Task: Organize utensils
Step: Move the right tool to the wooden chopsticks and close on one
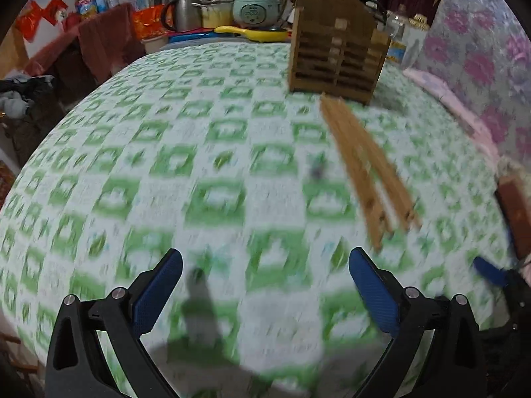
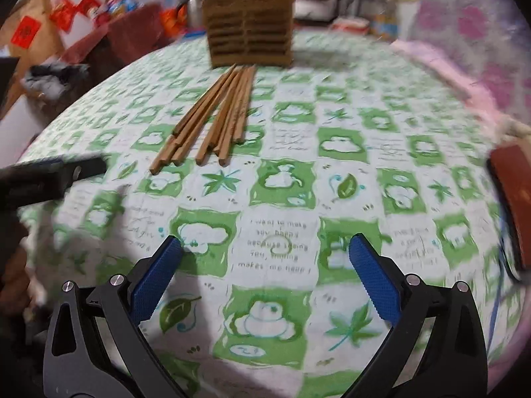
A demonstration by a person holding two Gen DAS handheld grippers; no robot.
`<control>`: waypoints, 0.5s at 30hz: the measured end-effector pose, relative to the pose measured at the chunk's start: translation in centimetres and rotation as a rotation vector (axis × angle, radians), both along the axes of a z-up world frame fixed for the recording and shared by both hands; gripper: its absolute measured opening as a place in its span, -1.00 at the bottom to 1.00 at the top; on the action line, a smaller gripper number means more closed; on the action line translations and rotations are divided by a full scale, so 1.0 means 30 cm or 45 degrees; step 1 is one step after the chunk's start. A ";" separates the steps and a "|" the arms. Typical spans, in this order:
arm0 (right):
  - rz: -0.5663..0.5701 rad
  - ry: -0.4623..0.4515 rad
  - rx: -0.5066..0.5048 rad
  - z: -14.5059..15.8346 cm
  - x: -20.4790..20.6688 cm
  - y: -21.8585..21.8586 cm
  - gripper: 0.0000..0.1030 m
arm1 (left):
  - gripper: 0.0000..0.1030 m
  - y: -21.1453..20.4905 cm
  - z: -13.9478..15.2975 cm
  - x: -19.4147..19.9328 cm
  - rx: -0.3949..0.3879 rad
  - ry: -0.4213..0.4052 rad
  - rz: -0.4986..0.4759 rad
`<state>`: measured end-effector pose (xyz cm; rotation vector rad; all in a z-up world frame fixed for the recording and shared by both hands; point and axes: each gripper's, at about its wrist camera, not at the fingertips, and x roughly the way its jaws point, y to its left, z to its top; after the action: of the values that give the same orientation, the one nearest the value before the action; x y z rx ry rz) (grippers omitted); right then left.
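Both hand-held grippers hang above the green-and-white tablecloth (image 2: 282, 165), and we see each with its blue-padded fingers spread wide and nothing between them. From our left, the left gripper (image 1: 265, 278) hovers over bare cloth, its view blurred; the wooden chopsticks (image 1: 365, 169) lie ahead of it and to its right, flat on the cloth in a loose bundle. Beyond their far ends stands the slatted wooden utensil holder (image 1: 335, 53), upright near the table's far edge. Behind it we make out a pale green rice cooker (image 1: 255, 8) and a metal kettle (image 1: 181, 11) on a cluttered counter.

Moving to our right, the right gripper (image 2: 265, 265) is poised over the printed cloth, closer to the near edge. Here the chopsticks (image 2: 212, 116) fan out ahead and slightly left, their far tips gathered just at the foot of the holder (image 2: 250, 23). We count roughly eight sticks, all untouched. At the left edge of this view, the other gripper's dark finger (image 2: 53, 175) juts in just beside the chopsticks' near ends.
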<state>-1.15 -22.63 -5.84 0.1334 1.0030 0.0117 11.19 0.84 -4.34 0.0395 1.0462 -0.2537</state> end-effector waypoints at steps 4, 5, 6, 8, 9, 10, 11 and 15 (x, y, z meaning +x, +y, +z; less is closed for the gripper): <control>-0.133 -0.114 0.247 0.073 0.089 -0.137 0.88 | 0.91 -0.094 0.016 0.125 -0.001 0.044 -0.089; -0.151 -0.129 0.261 0.086 0.121 -0.156 0.88 | 0.91 -0.120 0.010 0.149 0.009 0.055 -0.114; -0.167 -0.140 0.263 0.096 0.173 -0.171 0.88 | 0.91 -0.153 -0.002 0.182 0.028 0.075 -0.140; -0.170 -0.121 0.254 0.090 0.248 -0.173 0.88 | 0.91 -0.195 -0.030 0.236 0.043 0.110 -0.141; -0.163 -0.084 0.254 0.074 0.309 -0.167 0.88 | 0.91 -0.215 -0.047 0.266 0.050 0.126 -0.147; -0.161 -0.061 0.264 0.060 0.337 -0.160 0.88 | 0.91 -0.228 -0.058 0.286 0.062 0.138 -0.145; -0.161 -0.039 0.282 0.048 0.366 -0.157 0.88 | 0.91 -0.233 -0.071 0.299 0.073 0.142 -0.139; -0.156 -0.015 0.317 0.007 0.426 -0.131 0.88 | 0.91 -0.209 -0.115 0.368 0.125 0.150 -0.089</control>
<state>11.63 -26.57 -5.64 0.4222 0.9779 0.0253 22.23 -5.42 -7.79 0.1518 1.1755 -0.2706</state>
